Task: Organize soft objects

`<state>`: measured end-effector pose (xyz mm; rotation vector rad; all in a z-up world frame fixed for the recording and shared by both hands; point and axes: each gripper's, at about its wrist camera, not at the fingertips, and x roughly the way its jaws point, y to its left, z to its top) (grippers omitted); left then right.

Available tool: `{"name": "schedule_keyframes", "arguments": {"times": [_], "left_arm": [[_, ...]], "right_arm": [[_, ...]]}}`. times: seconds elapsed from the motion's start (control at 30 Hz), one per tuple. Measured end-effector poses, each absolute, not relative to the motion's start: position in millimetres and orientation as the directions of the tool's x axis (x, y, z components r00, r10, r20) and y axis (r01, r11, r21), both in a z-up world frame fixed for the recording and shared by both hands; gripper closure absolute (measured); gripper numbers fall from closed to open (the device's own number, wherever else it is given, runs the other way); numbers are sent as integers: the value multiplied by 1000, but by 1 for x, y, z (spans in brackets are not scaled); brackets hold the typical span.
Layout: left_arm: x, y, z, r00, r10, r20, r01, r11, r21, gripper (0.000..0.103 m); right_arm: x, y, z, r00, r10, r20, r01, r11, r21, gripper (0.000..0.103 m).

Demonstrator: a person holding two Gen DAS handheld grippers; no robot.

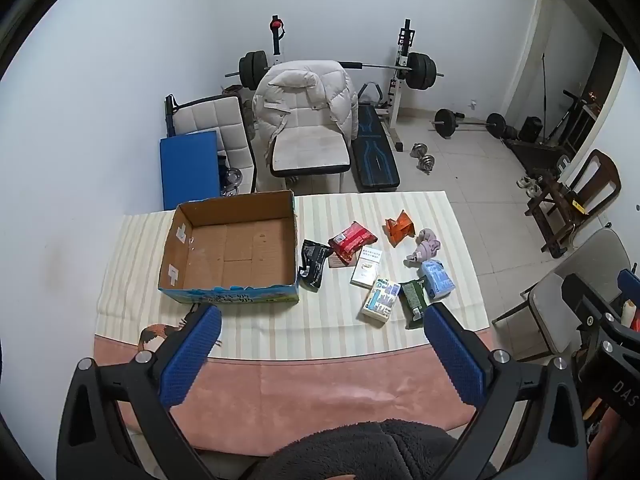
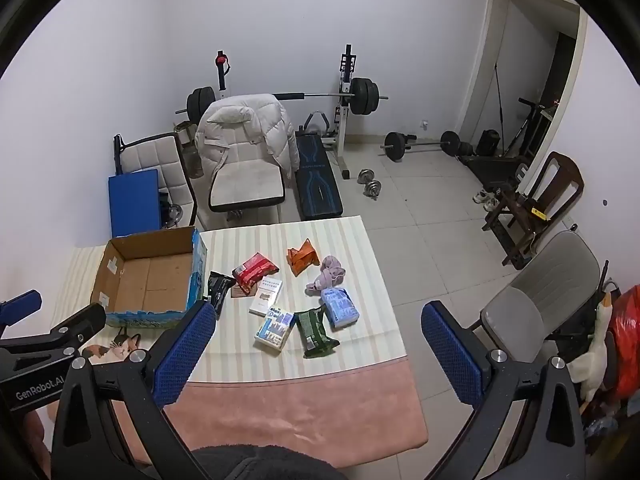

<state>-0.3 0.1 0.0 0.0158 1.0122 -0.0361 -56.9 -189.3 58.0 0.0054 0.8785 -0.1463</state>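
An empty cardboard box (image 1: 236, 250) (image 2: 148, 276) stands on the left of the striped table (image 1: 280, 328). To its right lie several soft packs: black (image 1: 314, 262), red (image 1: 352, 240), orange (image 1: 400, 226), white (image 1: 367, 266), white-blue (image 1: 380, 298), green (image 1: 414, 302), light blue (image 1: 438, 278), and a purple cloth (image 1: 426, 246). They also show in the right wrist view, with the green pack (image 2: 316, 330) and light blue pack (image 2: 340, 306) nearest. My left gripper (image 1: 322, 344) is open and empty above the table's near edge. My right gripper (image 2: 316, 344) is open and empty.
A white chair (image 1: 308, 136) draped with a puffy jacket stands behind the table, beside a weight bench (image 1: 374, 148) and barbell rack. A grey chair (image 2: 536, 300) stands right of the table. Dumbbells (image 2: 370, 184) lie on the tiled floor.
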Motion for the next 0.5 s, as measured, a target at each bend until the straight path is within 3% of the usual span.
{"name": "schedule_keyframes", "arguments": {"times": [0.5], "left_arm": [[-2, 0, 5, 549, -18, -835, 35, 999, 1, 0]], "right_arm": [[-59, -187, 59, 633, -120, -765, 132, 990, -46, 0]]}}
